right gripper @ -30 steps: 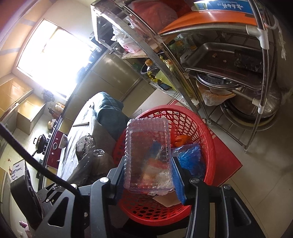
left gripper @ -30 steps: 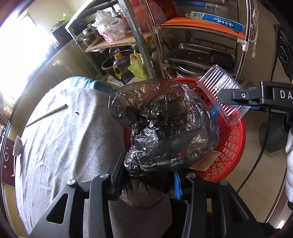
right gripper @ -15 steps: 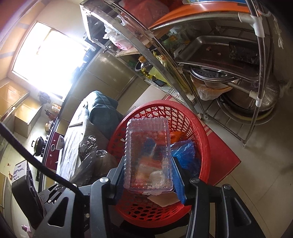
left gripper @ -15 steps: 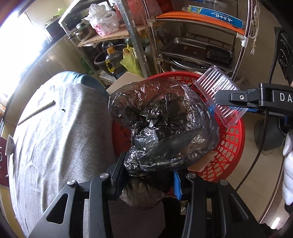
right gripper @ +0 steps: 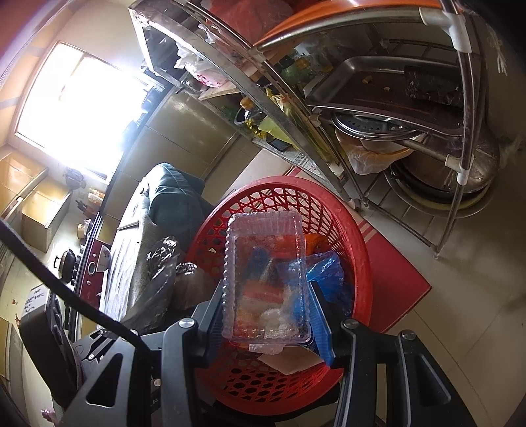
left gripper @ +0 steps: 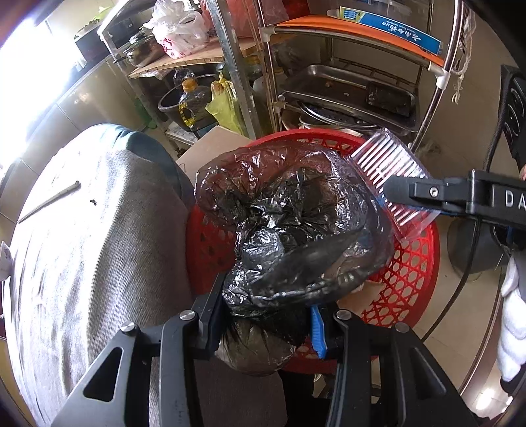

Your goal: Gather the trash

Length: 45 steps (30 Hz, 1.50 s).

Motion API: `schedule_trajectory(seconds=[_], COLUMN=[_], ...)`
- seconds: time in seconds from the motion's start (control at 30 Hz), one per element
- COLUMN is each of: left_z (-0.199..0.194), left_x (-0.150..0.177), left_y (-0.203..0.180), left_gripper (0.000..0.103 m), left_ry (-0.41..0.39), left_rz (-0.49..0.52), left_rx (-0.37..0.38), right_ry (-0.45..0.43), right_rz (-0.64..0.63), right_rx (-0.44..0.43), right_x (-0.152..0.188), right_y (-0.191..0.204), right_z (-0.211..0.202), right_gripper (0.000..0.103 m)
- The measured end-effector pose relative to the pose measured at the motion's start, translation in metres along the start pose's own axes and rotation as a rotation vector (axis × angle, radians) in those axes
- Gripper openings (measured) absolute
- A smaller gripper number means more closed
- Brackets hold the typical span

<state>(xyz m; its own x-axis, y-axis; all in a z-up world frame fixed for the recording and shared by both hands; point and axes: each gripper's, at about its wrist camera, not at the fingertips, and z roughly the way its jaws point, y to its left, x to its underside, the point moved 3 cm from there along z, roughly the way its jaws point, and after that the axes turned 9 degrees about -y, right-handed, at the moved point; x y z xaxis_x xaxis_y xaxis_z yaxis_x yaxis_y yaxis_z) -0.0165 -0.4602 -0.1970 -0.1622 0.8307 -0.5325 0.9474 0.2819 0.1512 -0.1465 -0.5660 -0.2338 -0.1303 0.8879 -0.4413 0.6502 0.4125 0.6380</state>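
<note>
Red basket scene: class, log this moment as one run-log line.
left gripper: shut on black plastic bag | right gripper: shut on clear clamshell box | both above red basket | nothing released

The black bag (left gripper: 296,236) hides most of the red basket (left gripper: 414,262) at centre frame. The window (right gripper: 75,108) at upper left is blown out. Blue box (left gripper: 391,29) lettering is too small to read.
</note>
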Motion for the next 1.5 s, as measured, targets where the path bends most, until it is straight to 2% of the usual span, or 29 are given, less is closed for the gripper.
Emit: schedule_trajectory(seconds=[0.37, 0.43, 0.67, 0.77, 1.1, 1.5], left_z=[0.008, 0.007, -0.015, -0.026, -0.061, -0.113], left_x=[-0.009, -0.008, -0.003, 0.002, 0.013, 0.036], left_y=[0.000, 0.004, 0.015, 0.021, 0.044, 0.064], left_gripper=[0.047, 0.054, 0.055, 0.065, 0.066, 0.067], left_ry=[-0.012, -0.010, -0.054, -0.074, -0.123, -0.196], left_rz=[-0.034, -0.043, -0.038, -0.052, -0.119, -0.151], left_rx=[0.101, 0.098, 0.088, 0.086, 0.015, -0.139], right_ry=[-0.001, -0.001, 0.006, 0.014, 0.083, 0.048], right_rz=[0.003, 0.005, 0.006, 0.003, 0.035, -0.056], right_rx=[0.012, 0.014, 0.017, 0.009, 0.007, -0.019], right_x=[-0.002, -0.003, -0.002, -0.002, 0.011, 0.022], right_y=[-0.001, -0.001, 0.001, 0.006, 0.024, 0.062], right_z=[0.003, 0.003, 0.007, 0.009, 0.023, -0.002], right_gripper=[0.049, 0.049, 0.049, 0.051, 0.058, 0.058])
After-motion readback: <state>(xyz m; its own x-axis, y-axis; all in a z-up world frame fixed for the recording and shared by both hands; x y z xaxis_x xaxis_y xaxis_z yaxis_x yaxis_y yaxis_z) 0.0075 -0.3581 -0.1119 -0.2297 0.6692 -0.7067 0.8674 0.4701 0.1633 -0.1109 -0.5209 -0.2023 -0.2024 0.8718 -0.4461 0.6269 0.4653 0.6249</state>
